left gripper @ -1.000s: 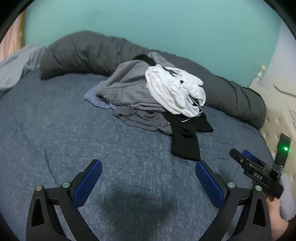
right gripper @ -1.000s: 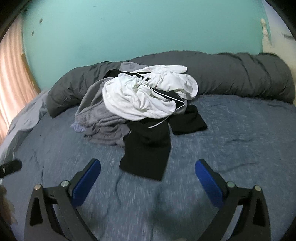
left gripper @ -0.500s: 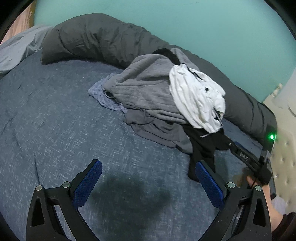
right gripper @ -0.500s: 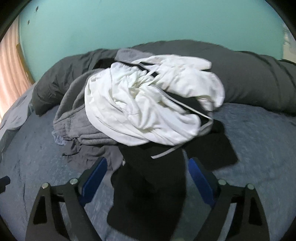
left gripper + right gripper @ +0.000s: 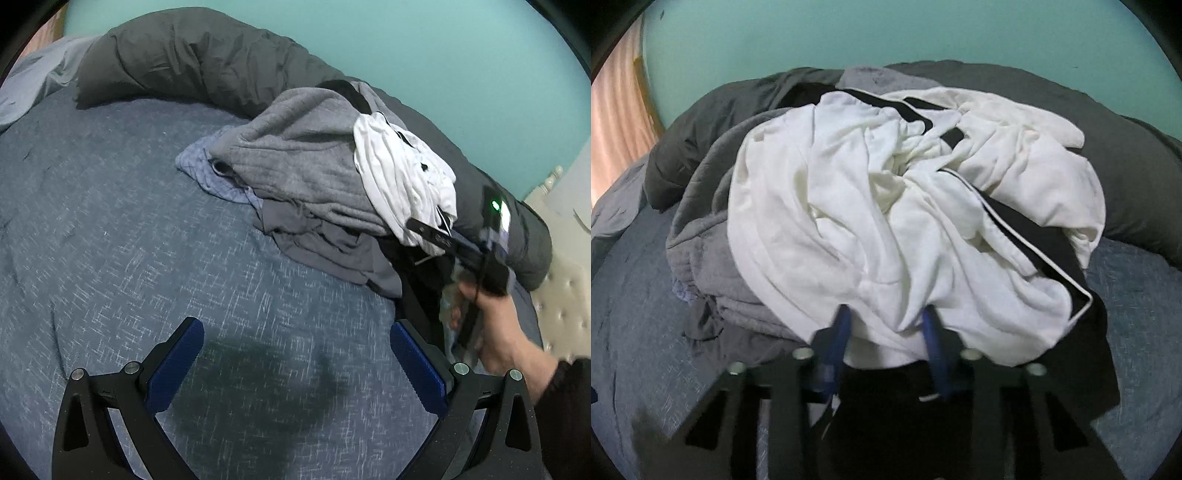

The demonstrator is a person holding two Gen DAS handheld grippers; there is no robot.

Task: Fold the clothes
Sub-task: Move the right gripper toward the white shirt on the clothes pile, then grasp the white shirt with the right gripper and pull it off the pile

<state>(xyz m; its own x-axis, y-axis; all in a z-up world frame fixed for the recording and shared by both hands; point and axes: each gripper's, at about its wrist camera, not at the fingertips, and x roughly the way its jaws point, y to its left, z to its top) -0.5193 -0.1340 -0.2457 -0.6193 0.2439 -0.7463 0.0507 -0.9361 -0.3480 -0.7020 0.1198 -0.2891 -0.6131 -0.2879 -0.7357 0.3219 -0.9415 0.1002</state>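
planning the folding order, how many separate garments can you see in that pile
5, perhaps more underneath: white garment on top, grey sweatshirt beneath it, light blue piece at the pile's left edge, thin dark grey garment below, black garment in front.

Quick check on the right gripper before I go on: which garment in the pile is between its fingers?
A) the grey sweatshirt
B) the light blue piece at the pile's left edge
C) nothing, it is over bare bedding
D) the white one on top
D: the right gripper has just been closing, and a fold of the white garment's lower edge sits between its blue fingers.
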